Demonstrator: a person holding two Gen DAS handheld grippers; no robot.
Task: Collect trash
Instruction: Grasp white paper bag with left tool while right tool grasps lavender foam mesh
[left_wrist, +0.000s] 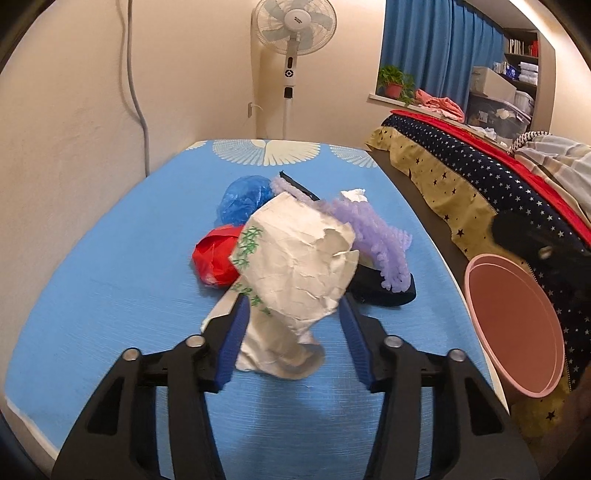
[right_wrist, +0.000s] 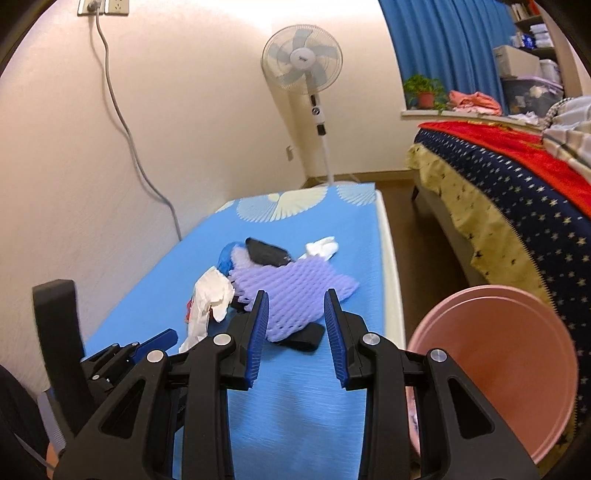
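A crumpled white paper (left_wrist: 295, 266) printed with green leaves stands between the blue pads of my left gripper (left_wrist: 292, 302), which is shut on it. Behind it on the blue table cloth (left_wrist: 110, 288) lie a red plastic bag (left_wrist: 214, 258), a blue plastic bag (left_wrist: 242, 199), a purple foam net (left_wrist: 373, 229), a black piece (left_wrist: 380, 291) and a white tissue (left_wrist: 354, 195). My right gripper (right_wrist: 295, 295) hangs open and empty just short of the foam net (right_wrist: 291, 288). The paper (right_wrist: 208, 295) rises to its left.
A pink bin (right_wrist: 498, 362) stands off the table's right edge, between the table and a bed with a starred cover (left_wrist: 461, 177). A standing fan (left_wrist: 293, 33) is behind the table's far end. A wall runs along the left side.
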